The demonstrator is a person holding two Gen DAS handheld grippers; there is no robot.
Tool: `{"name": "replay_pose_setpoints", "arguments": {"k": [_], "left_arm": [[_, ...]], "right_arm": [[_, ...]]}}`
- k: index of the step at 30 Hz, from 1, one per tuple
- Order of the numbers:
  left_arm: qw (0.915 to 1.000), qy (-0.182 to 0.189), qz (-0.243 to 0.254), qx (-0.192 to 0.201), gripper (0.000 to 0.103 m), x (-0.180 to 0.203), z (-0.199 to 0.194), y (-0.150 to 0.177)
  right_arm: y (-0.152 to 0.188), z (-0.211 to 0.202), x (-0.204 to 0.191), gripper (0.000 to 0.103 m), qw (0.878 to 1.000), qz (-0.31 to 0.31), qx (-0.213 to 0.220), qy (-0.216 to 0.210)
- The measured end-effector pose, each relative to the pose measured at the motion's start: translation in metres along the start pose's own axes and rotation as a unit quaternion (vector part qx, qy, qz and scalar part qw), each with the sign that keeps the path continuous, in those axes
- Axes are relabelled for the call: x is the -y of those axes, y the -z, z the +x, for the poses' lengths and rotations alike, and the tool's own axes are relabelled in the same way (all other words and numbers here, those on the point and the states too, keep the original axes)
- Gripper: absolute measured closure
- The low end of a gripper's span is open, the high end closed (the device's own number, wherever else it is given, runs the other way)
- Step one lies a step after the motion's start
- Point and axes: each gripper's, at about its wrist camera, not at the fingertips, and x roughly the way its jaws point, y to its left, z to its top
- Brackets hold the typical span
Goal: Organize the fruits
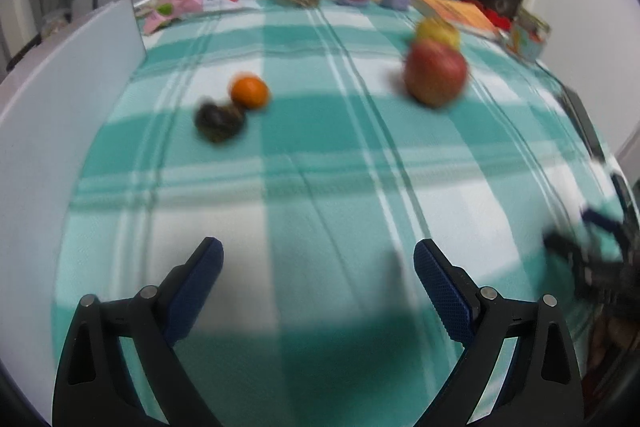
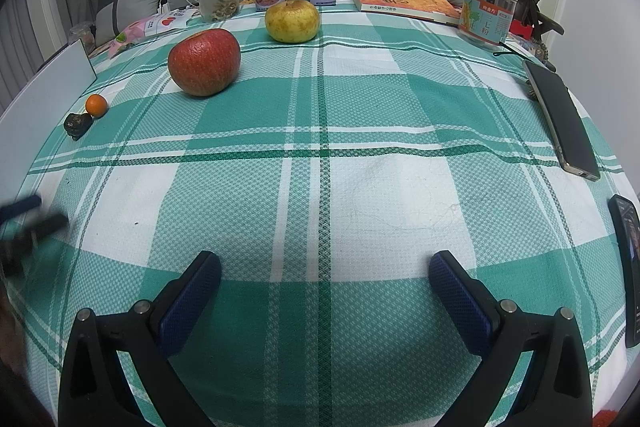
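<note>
Clearly you are holding both grippers low over the cloth (image 2: 320,187), the left gripper (image 1: 318,267) and right gripper (image 2: 325,279) with jaws spread wide and gripping nothing, probably readying a first pick. The apple (image 2: 204,62) and pear (image 2: 292,21) are sitting upper centre; the orange (image 2: 96,105) is touching a dark lump (image 2: 77,125) at the left.

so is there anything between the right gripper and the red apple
No. In the right wrist view only bare checked cloth lies between the open right gripper and the red apple.
</note>
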Motion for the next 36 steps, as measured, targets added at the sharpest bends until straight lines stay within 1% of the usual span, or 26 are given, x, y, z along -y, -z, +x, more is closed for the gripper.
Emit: {"name": "replay_pose_setpoints", "arguments": {"k": [1, 2, 4, 5, 6, 8, 11, 12, 13, 14, 15, 18, 20, 23, 28, 30, 33, 36], "left_arm": [[0.9999, -0.006, 0.011, -0.003, 0.006, -0.004, 0.007, -0.016], [0.9996, -0.016, 0.024, -0.005, 0.006, -0.006, 0.013, -0.025], [0.9971, -0.060, 0.047, -0.002, 0.007, -0.011, 0.027, -0.044], [0.9966, -0.069, 0.044, -0.003, 0.007, -0.016, 0.033, -0.049], [0.9968, -0.073, 0.033, -0.006, 0.008, -0.023, 0.038, -0.054], [0.9977, -0.067, 0.002, -0.005, 0.008, -0.038, 0.044, -0.061], [0.9981, -0.059, -0.016, 0.002, 0.009, -0.049, 0.049, -0.066], [0.9985, -0.053, -0.015, 0.000, 0.024, -0.050, 0.052, -0.067], [0.9986, -0.050, -0.011, -0.009, 0.036, -0.050, 0.056, -0.068], [0.9985, -0.049, -0.008, -0.024, 0.058, -0.051, 0.061, -0.069], [0.9986, -0.047, -0.010, -0.021, 0.061, -0.052, 0.061, -0.068], [0.9986, -0.045, -0.022, -0.020, 0.061, -0.054, 0.058, -0.064], [0.9986, -0.038, -0.033, -0.016, 0.061, -0.054, 0.048, -0.060], [0.9991, -0.008, -0.040, -0.012, 0.061, -0.046, 0.021, -0.047], [0.9993, 0.027, -0.021, -0.012, 0.061, -0.019, -0.021, -0.013], [0.9994, 0.029, -0.015, -0.013, 0.061, -0.012, -0.028, -0.001], [0.9998, 0.010, -0.004, -0.015, 0.061, -0.005, -0.025, 0.017], [0.9997, 0.001, -0.019, -0.017, 0.061, -0.011, -0.016, 0.026]], "right_arm": [[0.000, 0.000, 0.000, 0.000, 1.000, 0.000, 0.000, 0.000], [0.000, 0.000, 0.000, 0.000, 1.000, 0.000, 0.000, 0.000], [0.000, 0.000, 0.000, 0.000, 1.000, 0.000, 0.000, 0.000], [0.000, 0.000, 0.000, 0.000, 1.000, 0.000, 0.000, 0.000], [0.000, 0.000, 0.000, 0.000, 1.000, 0.000, 0.000, 0.000], [0.000, 0.000, 0.000, 0.000, 1.000, 0.000, 0.000, 0.000], [0.000, 0.000, 0.000, 0.000, 1.000, 0.000, 0.000, 0.000], [0.000, 0.000, 0.000, 0.000, 1.000, 0.000, 0.000, 0.000], [0.000, 0.000, 0.000, 0.000, 1.000, 0.000, 0.000, 0.000], [0.000, 0.000, 0.000, 0.000, 1.000, 0.000, 0.000, 0.000], [0.000, 0.000, 0.000, 0.000, 1.000, 0.000, 0.000, 0.000], [0.000, 0.000, 0.000, 0.000, 1.000, 0.000, 0.000, 0.000], [0.000, 0.000, 0.000, 0.000, 1.000, 0.000, 0.000, 0.000], [0.000, 0.000, 0.000, 0.000, 1.000, 0.000, 0.000, 0.000], [0.000, 0.000, 0.000, 0.000, 1.000, 0.000, 0.000, 0.000], [0.000, 0.000, 0.000, 0.000, 1.000, 0.000, 0.000, 0.000], [0.000, 0.000, 0.000, 0.000, 1.000, 0.000, 0.000, 0.000], [0.000, 0.000, 0.000, 0.000, 1.000, 0.000, 0.000, 0.000]]}}
